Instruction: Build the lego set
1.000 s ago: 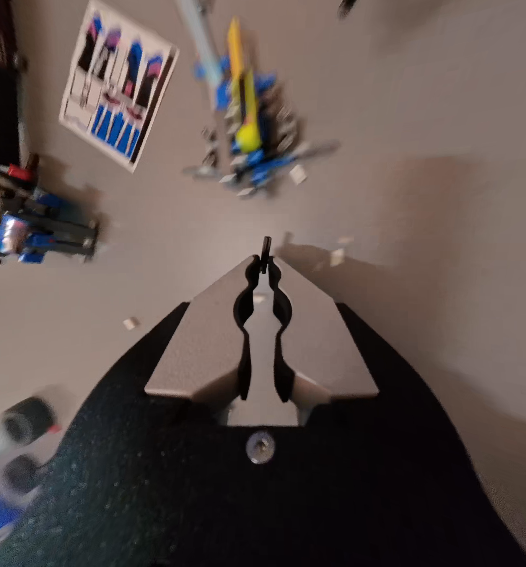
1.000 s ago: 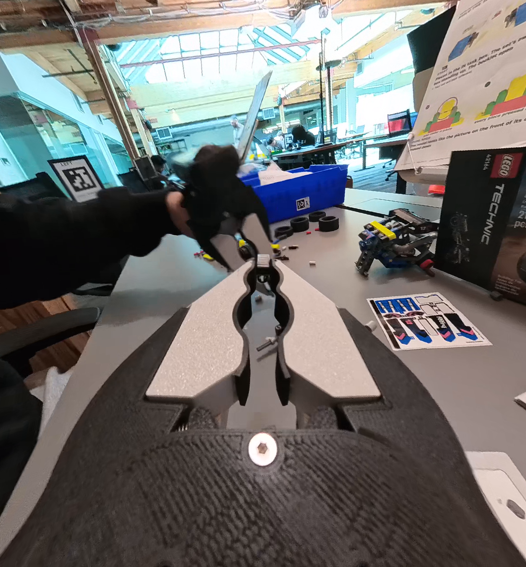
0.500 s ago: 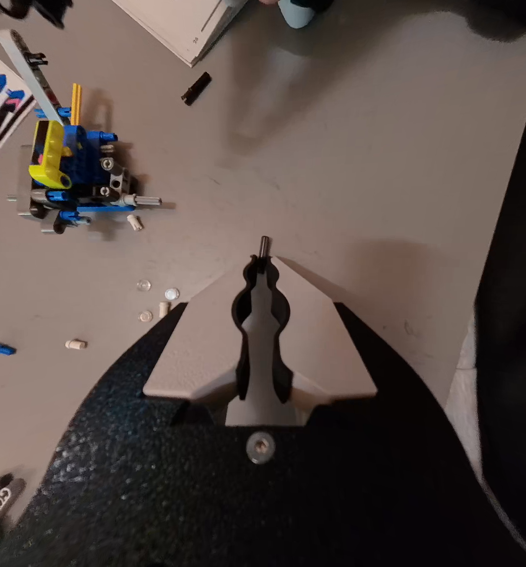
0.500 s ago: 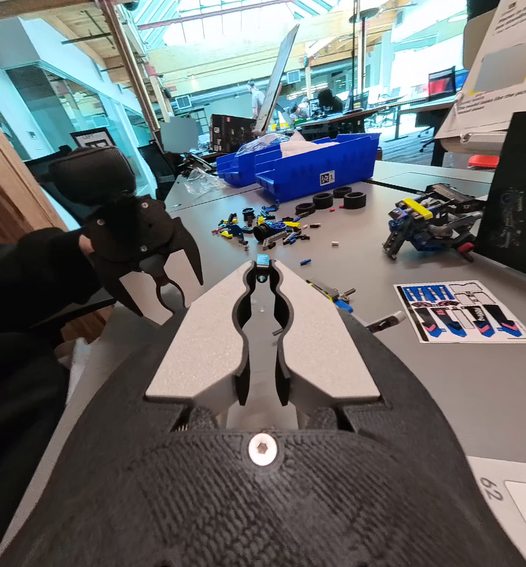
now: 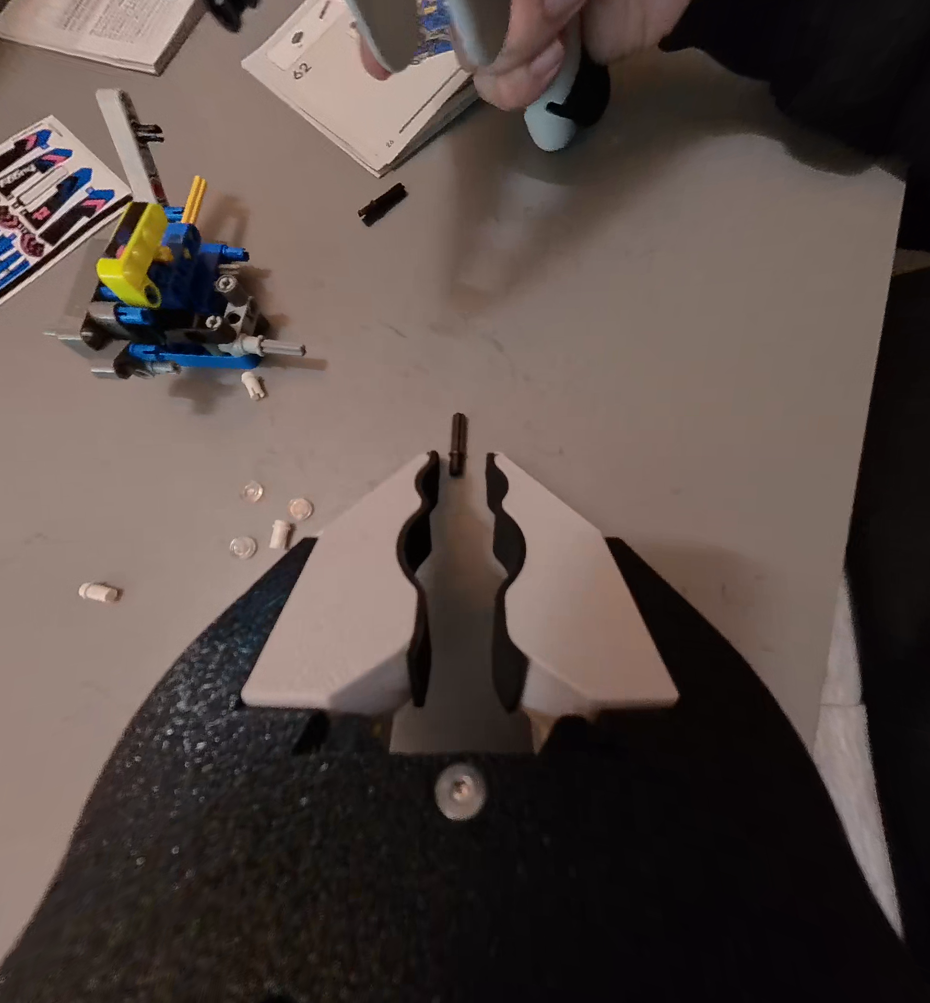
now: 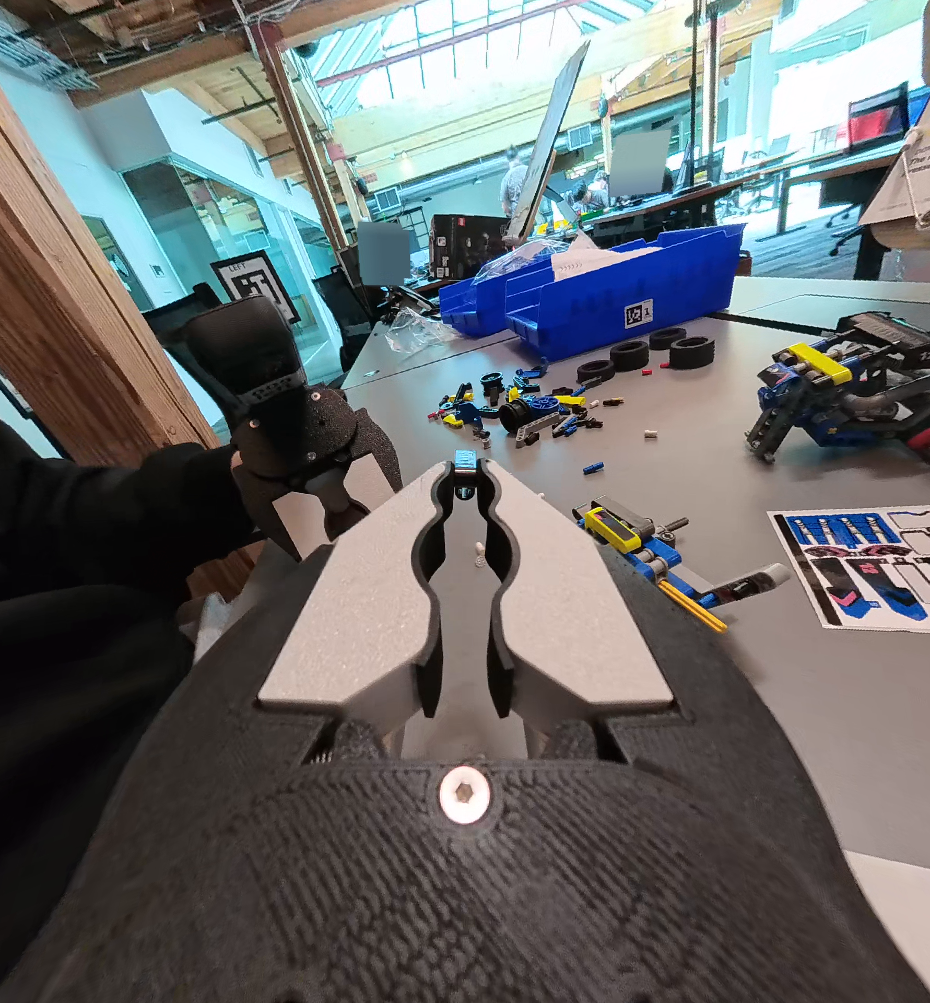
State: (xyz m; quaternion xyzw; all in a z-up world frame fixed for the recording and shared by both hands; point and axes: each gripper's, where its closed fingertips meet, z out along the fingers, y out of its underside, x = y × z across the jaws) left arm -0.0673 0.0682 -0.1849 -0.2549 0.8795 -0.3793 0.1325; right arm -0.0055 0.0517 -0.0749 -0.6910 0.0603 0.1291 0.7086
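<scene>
My left gripper [image 5: 461, 461] is open just above the grey table [image 5: 614, 353]. A short black pin [image 5: 457, 442] sits between and just beyond its fingertips, clear of both pads. The blue, yellow and black partial build [image 5: 169, 304] stands to the left; it also shows in the right wrist view [image 6: 631, 537]. My right gripper [image 6: 465, 471] is shut on a small grey piece [image 6: 464, 458] and holds it above the table. The left gripper [image 6: 310, 488] shows to its left, held by a hand in a black sleeve.
A sticker sheet [image 5: 28, 211], an open instruction booklet [image 5: 376, 92], a second black pin [image 5: 382, 202] and small white pins [image 5: 253, 384] lie around. Farther off are a loose-parts pile [image 6: 527, 412], tyres [image 6: 641, 353], blue bins [image 6: 614, 293] and a finished model [image 6: 853, 396]. The table edge [image 5: 875, 434] is at right.
My left gripper swung away from the parts to open table and has opened, letting go of the black pin. My right gripper stays shut on the small piece.
</scene>
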